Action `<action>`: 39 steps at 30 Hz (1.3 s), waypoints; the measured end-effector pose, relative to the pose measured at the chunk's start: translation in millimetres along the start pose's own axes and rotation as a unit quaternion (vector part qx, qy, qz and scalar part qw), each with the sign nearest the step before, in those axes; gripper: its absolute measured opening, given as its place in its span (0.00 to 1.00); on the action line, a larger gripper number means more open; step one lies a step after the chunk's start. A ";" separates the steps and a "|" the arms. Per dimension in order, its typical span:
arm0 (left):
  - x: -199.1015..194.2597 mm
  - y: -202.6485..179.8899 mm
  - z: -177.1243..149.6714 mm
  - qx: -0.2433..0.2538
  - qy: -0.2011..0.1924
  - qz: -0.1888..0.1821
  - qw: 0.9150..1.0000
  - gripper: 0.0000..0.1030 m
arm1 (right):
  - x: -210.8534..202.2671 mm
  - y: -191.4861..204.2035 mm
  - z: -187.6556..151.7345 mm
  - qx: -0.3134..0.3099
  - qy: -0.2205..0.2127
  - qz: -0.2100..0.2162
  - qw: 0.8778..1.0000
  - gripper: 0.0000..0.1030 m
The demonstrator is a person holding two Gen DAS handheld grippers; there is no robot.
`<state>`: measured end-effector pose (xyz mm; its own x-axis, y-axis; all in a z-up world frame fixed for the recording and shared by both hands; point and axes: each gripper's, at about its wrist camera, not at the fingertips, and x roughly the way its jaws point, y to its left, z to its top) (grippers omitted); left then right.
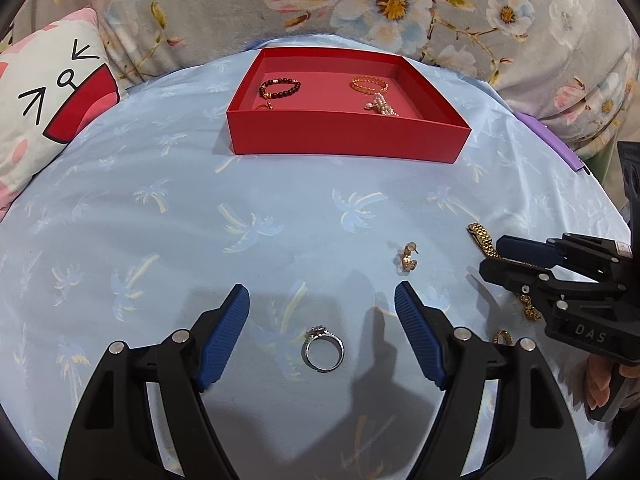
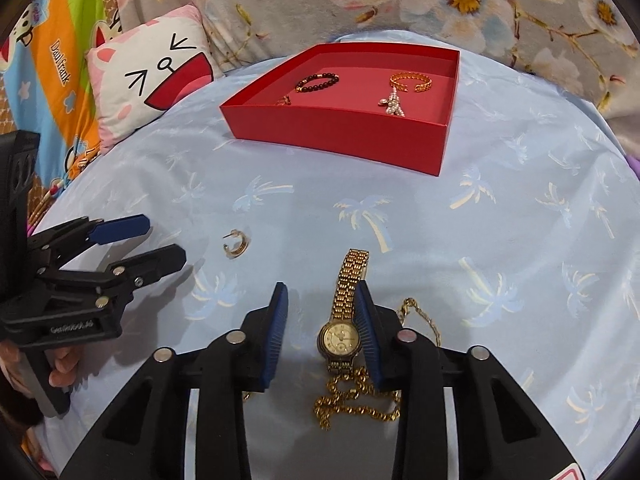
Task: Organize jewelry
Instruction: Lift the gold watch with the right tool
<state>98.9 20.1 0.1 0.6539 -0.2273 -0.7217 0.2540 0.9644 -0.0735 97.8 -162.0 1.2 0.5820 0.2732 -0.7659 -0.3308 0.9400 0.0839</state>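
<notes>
A red tray (image 1: 348,140) (image 2: 340,130) at the back holds a dark bead bracelet (image 1: 280,87), a gold bangle (image 1: 370,84) and a pearl piece (image 1: 382,105). My left gripper (image 1: 322,296) is open around a silver ring (image 1: 323,347) on the blue cloth. A gold hoop earring (image 1: 409,257) (image 2: 237,247) lies between the grippers. My right gripper (image 2: 322,290) is open, its jaws astride a gold watch (image 2: 343,320), the right pad touching the strap. A gold chain (image 2: 356,400) lies under it.
The blue palm-print cloth (image 1: 200,220) covers a rounded surface. A cat-face pillow (image 1: 52,96) sits at the back left and a floral blanket (image 1: 400,4) behind the tray. A purple object (image 1: 560,148) shows at the right edge. Another small gold piece (image 1: 502,337) lies by the left gripper's right finger.
</notes>
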 end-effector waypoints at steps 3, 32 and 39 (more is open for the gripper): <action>0.2 -0.1 -1.2 0.001 0.002 -0.003 1.000 0.71 | -4.4 4.0 -10.4 -0.006 0.007 -0.005 1.000 0.29; -5.6 -17.0 -9.9 0.033 0.003 -0.027 0.999 0.71 | -40.0 -56.2 -8.9 0.095 -0.038 -0.043 0.994 0.21; -12.6 -42.5 -18.9 0.069 0.003 -0.056 0.996 0.71 | -23.7 -59.9 -14.0 0.100 -0.005 -0.049 0.994 0.21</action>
<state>66.4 -15.5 -0.7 0.6121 -0.3315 -0.7179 0.4210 0.9052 -0.0590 93.5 -227.7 5.4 0.6115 0.1789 -0.7708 -0.1175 0.9838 0.1351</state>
